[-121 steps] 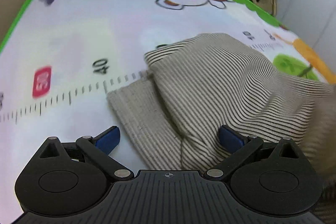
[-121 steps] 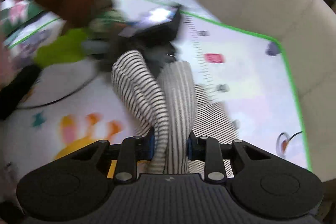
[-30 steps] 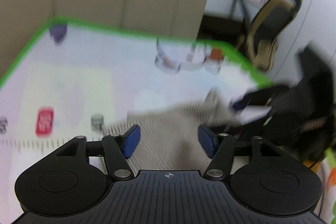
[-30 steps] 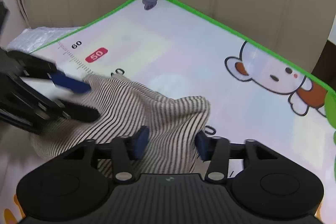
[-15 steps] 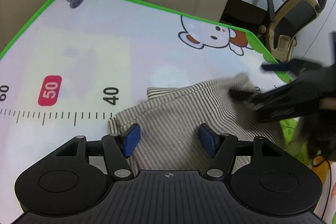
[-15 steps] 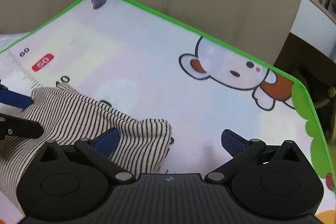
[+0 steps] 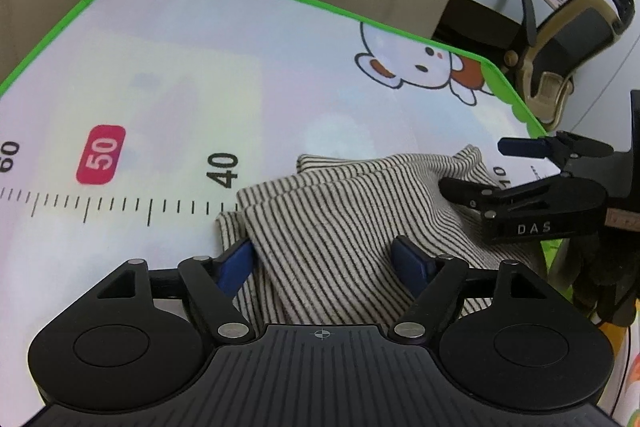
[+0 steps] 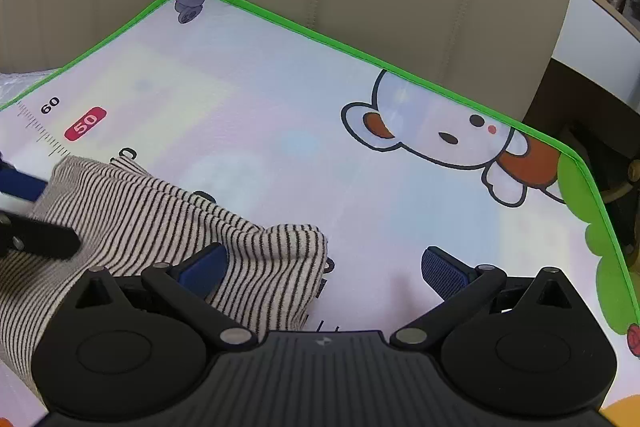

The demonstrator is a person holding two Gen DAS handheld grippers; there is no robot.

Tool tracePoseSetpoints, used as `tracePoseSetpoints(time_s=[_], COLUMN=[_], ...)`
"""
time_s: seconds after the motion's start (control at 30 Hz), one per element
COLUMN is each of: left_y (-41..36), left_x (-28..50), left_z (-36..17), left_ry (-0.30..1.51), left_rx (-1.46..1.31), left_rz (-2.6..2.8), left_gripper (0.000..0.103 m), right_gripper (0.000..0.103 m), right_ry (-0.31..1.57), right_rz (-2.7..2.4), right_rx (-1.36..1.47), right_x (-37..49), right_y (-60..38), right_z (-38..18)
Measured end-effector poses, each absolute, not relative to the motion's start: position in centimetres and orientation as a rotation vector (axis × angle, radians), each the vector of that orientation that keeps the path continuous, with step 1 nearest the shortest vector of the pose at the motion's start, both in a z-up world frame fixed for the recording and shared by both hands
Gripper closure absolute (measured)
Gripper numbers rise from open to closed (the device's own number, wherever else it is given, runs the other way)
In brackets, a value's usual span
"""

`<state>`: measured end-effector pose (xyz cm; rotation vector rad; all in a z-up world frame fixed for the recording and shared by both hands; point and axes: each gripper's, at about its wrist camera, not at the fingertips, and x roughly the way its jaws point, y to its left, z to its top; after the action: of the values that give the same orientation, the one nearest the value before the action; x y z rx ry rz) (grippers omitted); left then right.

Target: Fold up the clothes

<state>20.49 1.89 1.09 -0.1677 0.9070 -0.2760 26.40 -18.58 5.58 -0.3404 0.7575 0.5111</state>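
The striped garment [image 7: 344,223] lies bunched in uneven layers on the play mat [image 7: 240,75], at about four o'clock from the printed "40" mark. The left tongs [image 7: 324,263] straddle its near edge, jaws opening with cloth between them but not pinched. The right tongs [image 8: 320,267] stand fully apart over its corner at their nine o'clock. A fold looks just released; next, the lumpy layers likely need flattening or regripping.
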Motion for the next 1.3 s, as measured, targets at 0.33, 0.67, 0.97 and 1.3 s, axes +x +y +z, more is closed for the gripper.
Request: tracePoseSetpoints(time_s=[0.33, 0.67, 0.97, 1.3], left_y=[1.2, 1.3, 1.6, -0.5], left_x=[17.2, 17.5, 16.5, 17.4], left_z=[6.2, 6.3, 9.1, 3.0], left_ry=[0.739, 0.728, 0.595, 0.851], left_rx=[-0.151, -0.131, -0.161, -0.139], left_rz=[-0.365, -0.304, -0.365, -0.395], left_gripper=[0.042, 0.048, 0.047, 0.046], right_gripper=[0.0, 0.0, 0.0, 0.0], right_ry=[0.735, 0.71, 0.703, 0.723], right_rz=[0.501, 0.487, 0.479, 0.467], right_rx=[-0.341, -0.377, -0.386, -0.357], right_x=[25.9, 25.4, 25.1, 25.2], right_y=[-18.5, -18.0, -17.9, -18.0], right_z=[5.3, 5.2, 5.0, 5.0])
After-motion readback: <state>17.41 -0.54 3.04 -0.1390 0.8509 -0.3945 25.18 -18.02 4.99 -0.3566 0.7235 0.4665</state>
